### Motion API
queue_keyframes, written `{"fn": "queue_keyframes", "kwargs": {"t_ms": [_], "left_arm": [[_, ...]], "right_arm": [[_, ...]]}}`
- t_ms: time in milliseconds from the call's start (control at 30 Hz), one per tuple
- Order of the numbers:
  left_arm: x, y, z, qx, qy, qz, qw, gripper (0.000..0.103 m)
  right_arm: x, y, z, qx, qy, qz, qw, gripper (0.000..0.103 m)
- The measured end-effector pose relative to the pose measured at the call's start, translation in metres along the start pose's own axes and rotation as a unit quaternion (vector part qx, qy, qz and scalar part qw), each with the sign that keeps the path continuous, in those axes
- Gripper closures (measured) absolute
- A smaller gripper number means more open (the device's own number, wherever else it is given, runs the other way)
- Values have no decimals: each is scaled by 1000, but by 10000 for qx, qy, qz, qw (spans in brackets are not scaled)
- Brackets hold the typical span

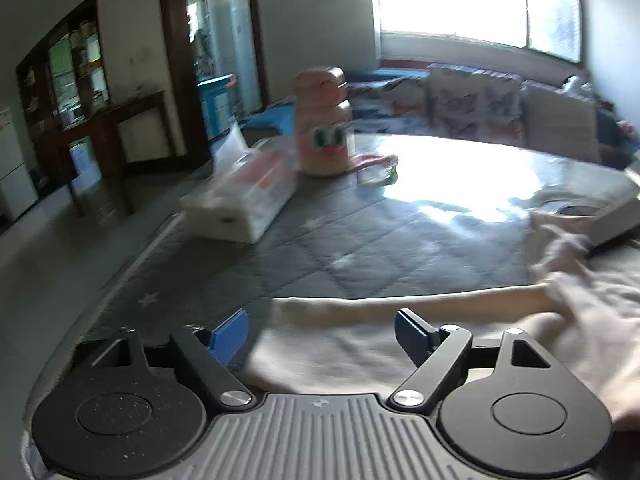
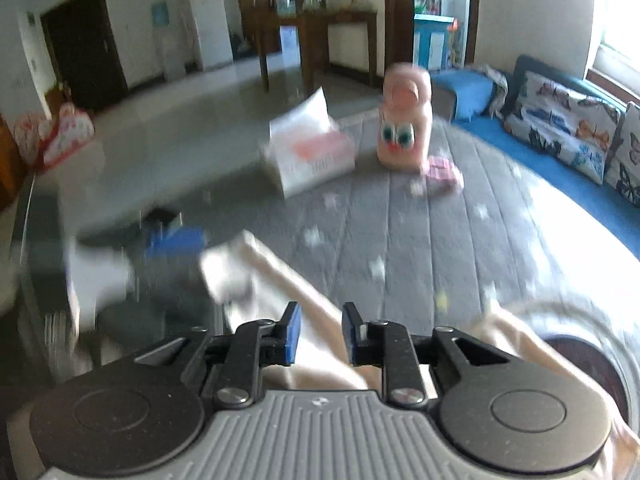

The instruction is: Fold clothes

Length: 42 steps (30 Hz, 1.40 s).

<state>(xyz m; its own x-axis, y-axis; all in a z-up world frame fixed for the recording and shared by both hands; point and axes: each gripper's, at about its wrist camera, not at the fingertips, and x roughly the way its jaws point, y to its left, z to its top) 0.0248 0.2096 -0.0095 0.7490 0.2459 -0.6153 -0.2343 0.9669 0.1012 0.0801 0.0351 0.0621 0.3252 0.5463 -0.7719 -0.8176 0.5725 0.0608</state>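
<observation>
I read the big grey quilted table cover with pale stars (image 1: 360,248) as my folding surface: it spreads out ahead of both tongs, and the clutter has been kept at its far side so the near part is free for the cloth. The task's thing, a cream-coloured soft garment (image 1: 360,344), lies flat on that cover right under and just ahead of my tongs, with one long folded edge running across in front of the left pair; I judge it is laid out like this so a side can be lifted and turned over.

Far beyond the tongs stand a white plastic-wrapped tissue pack with a pink print (image 1: 244,204) and a pink cartoon-faced plastic container (image 1: 324,120), well apart from the garment, so they should not get in the way.

My left gripper (image 1: 320,336) has its blue pads spread wide, over the garment's near-left part; nothing is between them and I see no pinch on the cloth.

My right gripper (image 2: 320,334) stands only narrowly apart. A band of the cream cloth shows in the gap beyond the pads, but the pads do not press on it, so I take it as holding nothing. Motion blur hides finer contact.
</observation>
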Motion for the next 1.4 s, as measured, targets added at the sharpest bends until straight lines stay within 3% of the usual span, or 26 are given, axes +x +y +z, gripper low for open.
{"fn": "queue_keyframes", "kwargs": {"t_ms": [167,300,467,567,667,700,900,1100,1200,1267,1400], "left_arm": [[22,4,-3,233,296,160,9992,22],[30,7,-4,184,322,52,9993,26],[33,5,0,289,229,-61,9993,78],[39,4,4,393,211,103,9990,94],[45,5,10,506,210,238,9982,96],[48,4,11,569,202,292,9977,97],[62,-1,17,852,129,558,9947,97],[64,-4,28,882,214,565,9943,91],[54,-10,35,900,114,481,9947,83],[46,-18,41,887,35,353,9954,61],[32,-45,55,1029,-176,35,9945,52]], "right_arm": [[7,6,-35,-168,400,82,9990,73],[15,16,-56,-374,611,122,9974,71],[29,25,-74,-592,731,112,9955,71],[37,27,-83,-550,744,-26,9957,74],[37,26,-89,-540,652,-115,9963,91],[36,25,-91,-525,620,-102,9966,98],[24,32,-107,-798,635,126,9947,98],[10,30,-114,-739,537,368,9951,85],[-7,13,-115,-430,357,347,9978,84],[-19,-6,-114,-108,233,258,9993,83],[-43,-56,-118,599,-18,-214,9980,81]]}}
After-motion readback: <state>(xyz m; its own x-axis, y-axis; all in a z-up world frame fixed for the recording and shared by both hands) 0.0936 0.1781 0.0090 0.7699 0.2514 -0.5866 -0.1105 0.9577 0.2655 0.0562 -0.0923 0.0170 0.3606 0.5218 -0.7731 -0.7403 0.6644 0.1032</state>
